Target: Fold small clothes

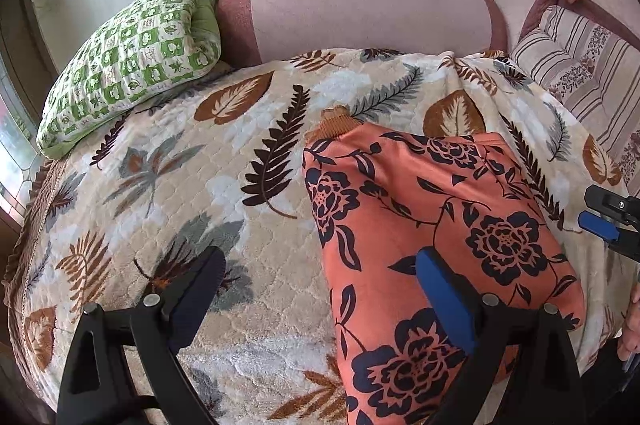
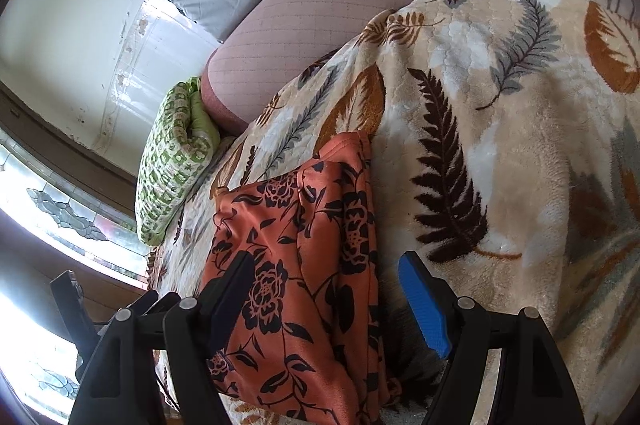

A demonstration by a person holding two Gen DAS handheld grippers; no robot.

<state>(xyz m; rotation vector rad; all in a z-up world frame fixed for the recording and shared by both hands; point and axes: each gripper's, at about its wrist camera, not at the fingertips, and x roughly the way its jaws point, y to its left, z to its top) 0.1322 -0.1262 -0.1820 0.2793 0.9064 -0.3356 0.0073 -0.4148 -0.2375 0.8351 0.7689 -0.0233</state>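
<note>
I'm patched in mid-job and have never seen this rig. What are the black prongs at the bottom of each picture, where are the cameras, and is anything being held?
No robot here: a person holds a two-finger gripper in each hand, with a fisheye camera on each looking along its fingers. The prongs are those fingers. One picture is from the left gripper, the other from the right gripper. Both stand open over an orange flowered garment lying on a leaf-patterned blanket. Nothing is gripped. A green checked pillow lies behind, near the wall.
</note>
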